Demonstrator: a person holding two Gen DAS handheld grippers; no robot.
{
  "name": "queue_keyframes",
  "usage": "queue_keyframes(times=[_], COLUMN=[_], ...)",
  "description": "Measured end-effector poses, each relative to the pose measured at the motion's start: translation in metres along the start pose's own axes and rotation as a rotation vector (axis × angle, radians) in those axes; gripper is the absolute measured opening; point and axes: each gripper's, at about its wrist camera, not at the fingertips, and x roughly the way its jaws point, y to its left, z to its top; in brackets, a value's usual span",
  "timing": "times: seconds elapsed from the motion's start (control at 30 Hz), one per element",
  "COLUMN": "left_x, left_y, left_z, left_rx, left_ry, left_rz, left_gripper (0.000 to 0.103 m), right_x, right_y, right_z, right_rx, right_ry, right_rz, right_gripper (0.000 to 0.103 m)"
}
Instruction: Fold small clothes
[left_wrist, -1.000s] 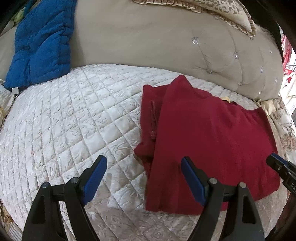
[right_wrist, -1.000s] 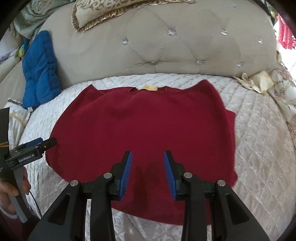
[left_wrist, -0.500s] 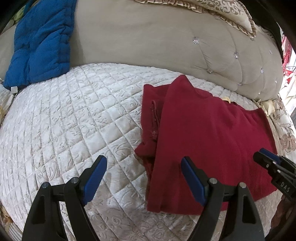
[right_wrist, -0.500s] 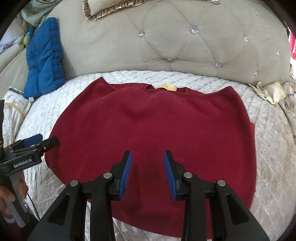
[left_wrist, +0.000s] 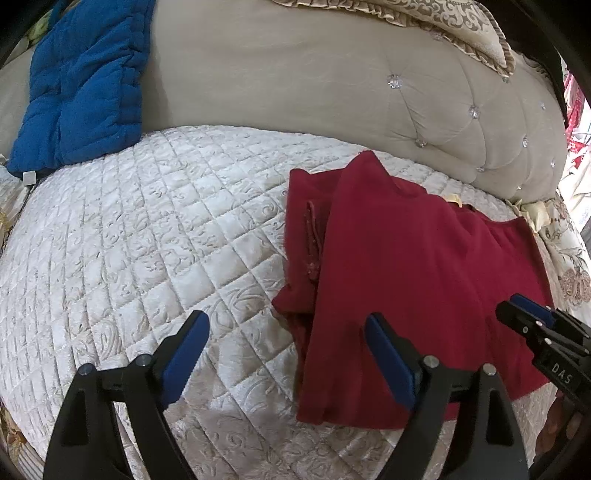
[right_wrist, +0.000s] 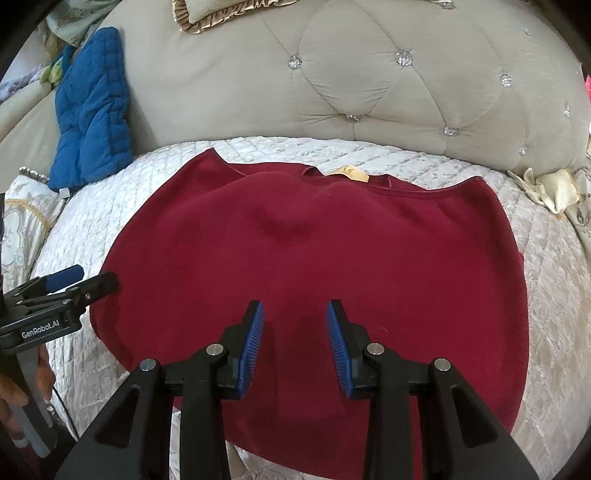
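Observation:
A dark red garment lies flat on the quilted cream bed cover, its left side folded over itself, with a tan label at the neck on the far edge. My left gripper hovers over the garment's near left edge. Its jaws are opening wide, the edge of the cloth lies below the gap, and the pads touch nothing. My right gripper hangs over the near middle of the red garment, a narrow gap between its blue pads and nothing in it. Each gripper shows in the other's view, the left gripper and the right gripper.
A tufted beige headboard rises behind the bed. A blue quilted pad leans against it at the far left. A frilled cushion sits on top, and another frilled piece lies at the right. A hand holds the left tool.
The right gripper has slid leftward over the garment's near edge, closer to the left gripper, and the garment now fills more of its view. The left gripper has stayed in place.

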Motion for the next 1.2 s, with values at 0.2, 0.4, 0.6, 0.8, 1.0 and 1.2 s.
queue_keyframes(times=[0.2,0.4,0.6,0.8,1.0,1.2], left_x=[0.000,-0.001,-0.001,-0.001,-0.004,-0.003], left_y=[-0.001,-0.002,-0.002,-0.002,-0.005,-0.006], left_z=[0.000,0.000,0.000,0.001,0.001,-0.001], left_rx=[0.007,0.012,0.012,0.013,0.029,0.033], left_ry=[0.000,-0.006,-0.007,-0.008,-0.023,-0.013], left_rz=[0.003,0.009,0.009,0.011,0.025,0.021], left_gripper=[0.090,0.091,0.092,0.092,0.092,0.092], right_x=[0.002,0.003,0.005,0.008,0.013,0.026], right_y=[0.003,0.003,0.011,0.022,0.027,0.037], right_z=[0.000,0.001,0.004,0.009,0.017,0.032], right_rx=[-0.002,-0.001,-0.001,-0.020,-0.027,-0.027], right_ry=[0.002,0.000,-0.001,-0.005,-0.009,0.002], right_rz=[0.002,0.007,0.032,0.049,0.066,0.150], right_gripper=[0.014,0.015,0.018,0.018,0.018,0.018])
